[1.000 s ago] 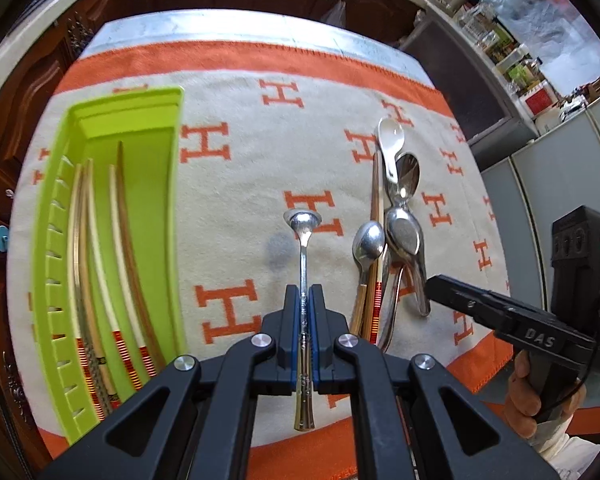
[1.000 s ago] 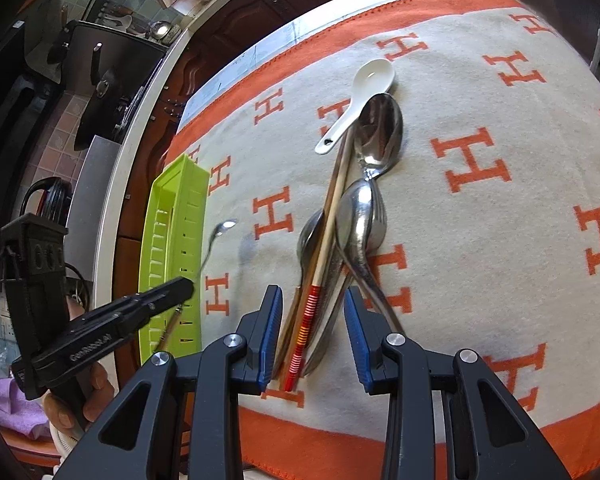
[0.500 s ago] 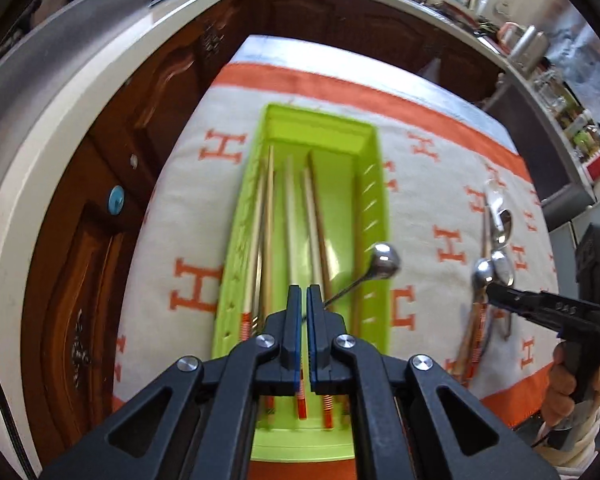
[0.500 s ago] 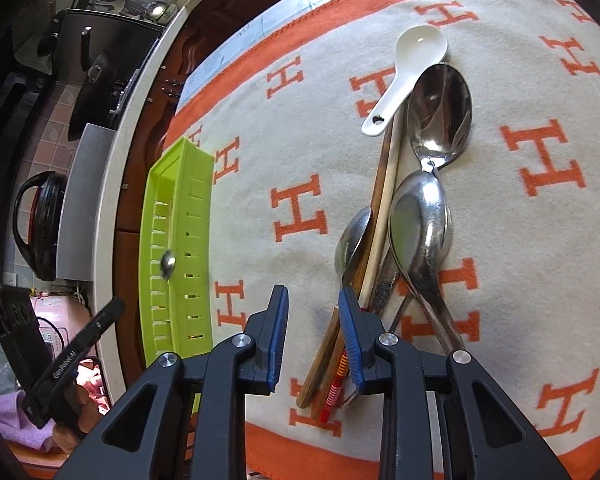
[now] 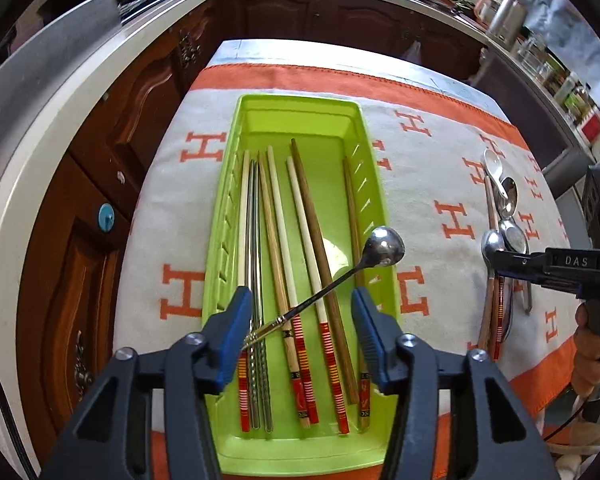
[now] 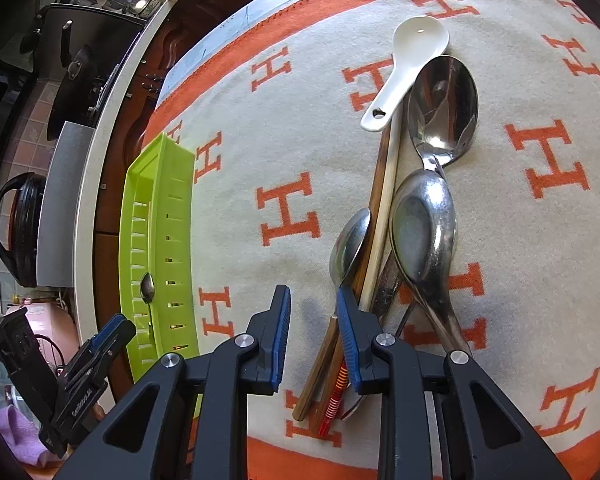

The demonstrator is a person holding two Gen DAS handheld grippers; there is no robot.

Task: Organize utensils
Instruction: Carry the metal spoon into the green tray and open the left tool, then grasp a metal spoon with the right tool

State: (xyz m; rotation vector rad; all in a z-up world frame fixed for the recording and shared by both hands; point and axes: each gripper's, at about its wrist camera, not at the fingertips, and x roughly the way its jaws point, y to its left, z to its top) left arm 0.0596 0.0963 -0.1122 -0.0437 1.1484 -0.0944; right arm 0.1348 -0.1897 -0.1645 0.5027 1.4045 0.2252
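A small metal spoon (image 5: 384,246) lies slantwise over several chopsticks (image 5: 276,240) in the green tray (image 5: 300,120), its bowl on the tray's right rim. My left gripper (image 5: 302,300) hangs over the tray's near end, its jaws opening. The spoon's handle lies between them, free of the pads. My right gripper (image 6: 313,300) is open, narrow and empty. Its right finger is just left of a pile holding a chopstick pair (image 6: 384,184), a small spoon (image 6: 350,240), two large metal spoons (image 6: 420,232) and a white ceramic spoon (image 6: 416,40).
A beige cloth with orange H marks (image 6: 288,216) covers the table. The tray stands near the table's left edge, with dark wooden cabinets (image 5: 100,160) beyond. A person's hand (image 5: 588,344) holds the right gripper at the cloth's front right edge.
My left gripper carried the small spoon from the cloth over to the tray, then opened and let it go. My right gripper sank toward the pile and its jaws narrowed slightly.
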